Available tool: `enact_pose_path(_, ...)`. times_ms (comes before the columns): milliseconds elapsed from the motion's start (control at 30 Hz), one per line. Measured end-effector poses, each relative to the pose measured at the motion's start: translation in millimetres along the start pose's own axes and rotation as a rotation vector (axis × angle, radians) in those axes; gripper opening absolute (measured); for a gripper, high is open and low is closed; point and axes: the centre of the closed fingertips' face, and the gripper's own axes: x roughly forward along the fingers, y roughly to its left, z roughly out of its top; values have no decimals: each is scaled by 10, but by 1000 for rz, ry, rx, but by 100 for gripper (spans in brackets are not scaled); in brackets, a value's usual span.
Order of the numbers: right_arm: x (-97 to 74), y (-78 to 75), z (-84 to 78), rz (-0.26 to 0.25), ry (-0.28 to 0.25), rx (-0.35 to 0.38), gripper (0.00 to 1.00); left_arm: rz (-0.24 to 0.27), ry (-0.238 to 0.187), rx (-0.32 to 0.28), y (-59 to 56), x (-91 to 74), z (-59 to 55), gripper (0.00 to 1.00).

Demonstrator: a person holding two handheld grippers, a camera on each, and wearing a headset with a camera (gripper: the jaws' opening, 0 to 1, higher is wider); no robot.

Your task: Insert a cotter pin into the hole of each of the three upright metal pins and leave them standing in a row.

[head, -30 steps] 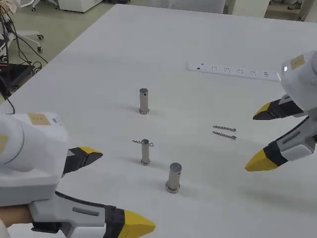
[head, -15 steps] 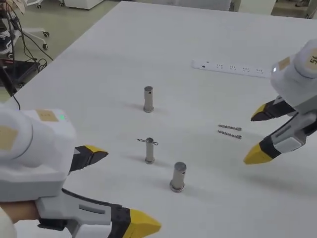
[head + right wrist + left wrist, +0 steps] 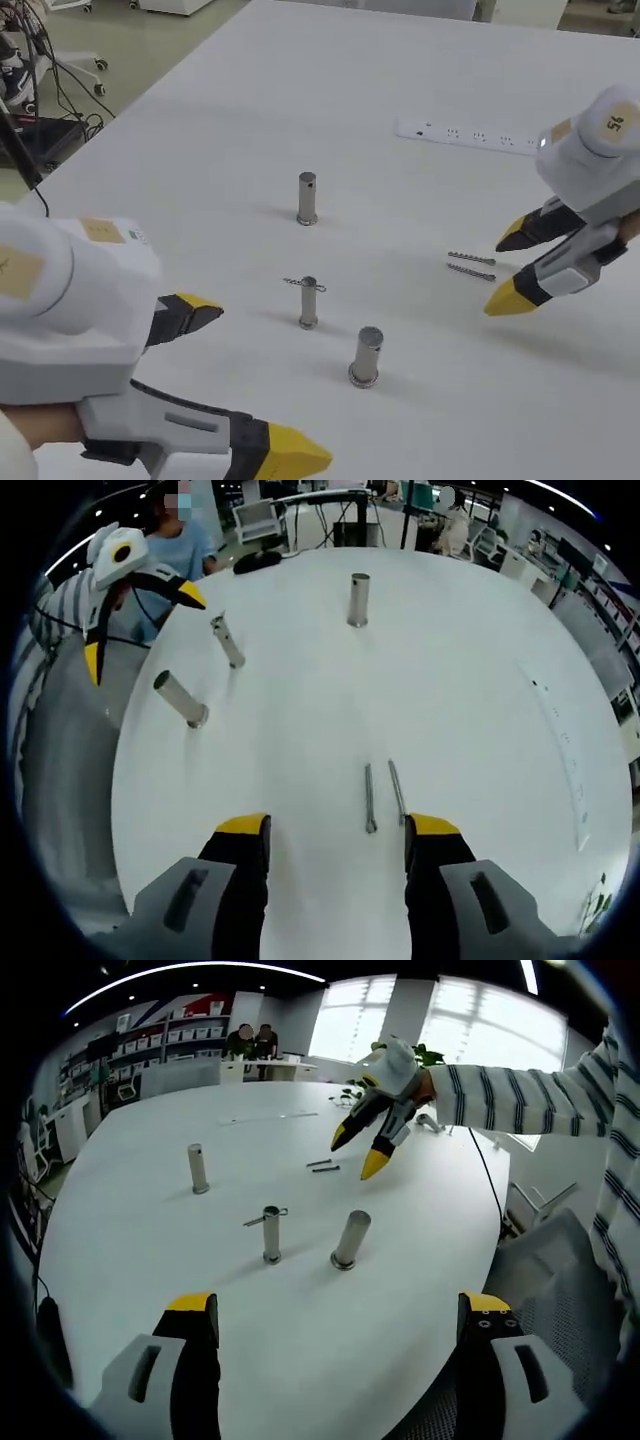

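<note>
Two loose cotter pins (image 3: 470, 265) lie side by side on the white table (image 3: 200, 200), just ahead of the right claw (image 3: 493, 279), which hangs released and empty. They look thin, light, stiff and slippery, probably best pinched mid-shank. The left claw (image 3: 258, 383) is released too, near the three upright metal pins (image 3: 309, 302).

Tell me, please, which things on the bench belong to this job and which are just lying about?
Job: far metal pin, middle metal pin, the fitted cotter pin through it, near metal pin, loose cotter pins.
Lying about: power strip.
</note>
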Motion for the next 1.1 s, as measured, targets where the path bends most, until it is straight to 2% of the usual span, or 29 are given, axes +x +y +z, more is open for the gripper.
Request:
enact_pose_path(233, 101, -1, -6, 24, 24, -11, 49, 8, -16, 4, 32, -13, 36, 99)
enact_pose_path(367, 122, -10, 4, 29, 30, -14, 47, 4, -9, -11, 25, -8, 25, 95)
enact_pose_path(800, 194, 9, -14, 47, 53, -14, 38, -3, -4, -18, -9, -8, -4, 96)
enact_pose_path(1000, 196, -23, -17, 31, 60, -21, 34, 23, -12, -10, 41, -30, 2, 99)
enact_pose_path(1100, 200, -53, -23, 16, 72, -46, 29, 23, -12, -15, 43, -37, 2, 99)
